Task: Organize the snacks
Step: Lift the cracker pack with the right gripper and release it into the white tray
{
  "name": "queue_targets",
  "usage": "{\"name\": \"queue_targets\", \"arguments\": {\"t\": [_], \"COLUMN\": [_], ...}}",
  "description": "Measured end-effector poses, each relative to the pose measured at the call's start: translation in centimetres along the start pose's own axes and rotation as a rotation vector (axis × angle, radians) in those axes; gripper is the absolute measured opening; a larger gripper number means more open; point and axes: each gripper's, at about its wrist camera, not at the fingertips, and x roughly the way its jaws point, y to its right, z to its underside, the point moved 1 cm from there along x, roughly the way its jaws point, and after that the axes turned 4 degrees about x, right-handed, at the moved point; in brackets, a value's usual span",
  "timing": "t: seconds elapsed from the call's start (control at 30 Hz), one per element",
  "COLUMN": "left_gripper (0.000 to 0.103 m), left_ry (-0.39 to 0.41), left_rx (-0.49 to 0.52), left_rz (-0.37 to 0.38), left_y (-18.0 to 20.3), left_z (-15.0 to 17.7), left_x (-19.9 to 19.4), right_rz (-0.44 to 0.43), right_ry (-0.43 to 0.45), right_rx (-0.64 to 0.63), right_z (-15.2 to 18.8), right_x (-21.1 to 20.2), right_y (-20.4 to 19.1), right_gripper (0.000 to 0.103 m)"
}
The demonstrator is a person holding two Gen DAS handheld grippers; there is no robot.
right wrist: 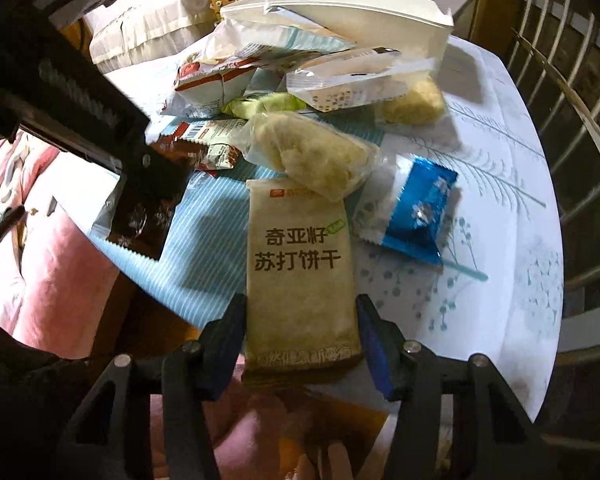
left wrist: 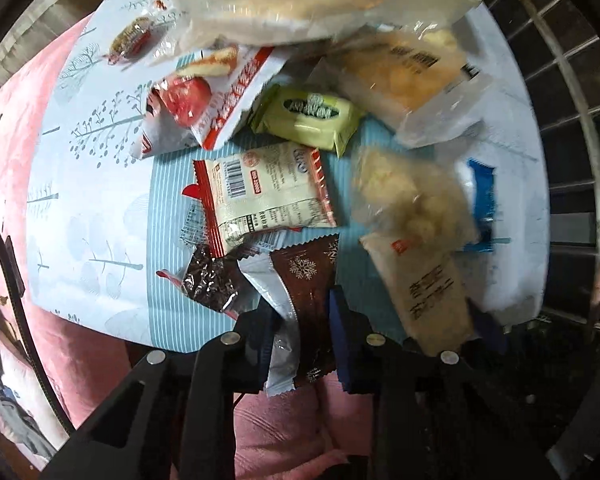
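Several snack packets lie on a round table with a pale tree-print cloth (left wrist: 84,200). My left gripper (left wrist: 300,320) is shut on a brown snowflake packet (left wrist: 308,280), held off the table. In the right wrist view that brown packet (right wrist: 140,220) hangs below the left gripper's black body (right wrist: 100,120). My right gripper (right wrist: 300,312) is shut on the sides of a beige cracker packet (right wrist: 300,256) with dark lettering, whose far end lies under a clear bag of pale pieces (right wrist: 312,152). The beige packet (left wrist: 424,296) shows blurred in the left wrist view.
A green packet (left wrist: 308,120), a white-and-red barcoded packet (left wrist: 268,196), a dark foil packet (left wrist: 208,280) and a blue packet (right wrist: 416,216) lie nearby. A white paper box (right wrist: 340,12) stands at the back. A metal railing (right wrist: 572,120) runs on the right, pink fabric (left wrist: 16,152) on the left.
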Motion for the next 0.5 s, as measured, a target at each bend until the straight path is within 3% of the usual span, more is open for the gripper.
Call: {"name": "queue_targets", "arguments": {"t": [0.27,0.5], "left_gripper": [0.024,0.024], "left_ry": [0.043,0.094], "left_rx": [-0.006,-0.038], "left_rz": [-0.002,0.006], "left_y": [-1.3,-2.8], "left_z": [1.3,2.3], "left_x": [-5.4,-9.2], "right_rz": [-0.065,-0.065], "right_ry": [0.021,0.067], "right_rx": [0.037,-0.002], "right_z": [0.0,-0.9], "right_x": [-3.4,-6.6], "right_y": [1.0,1.0], "right_gripper": [0.053,0.052]}}
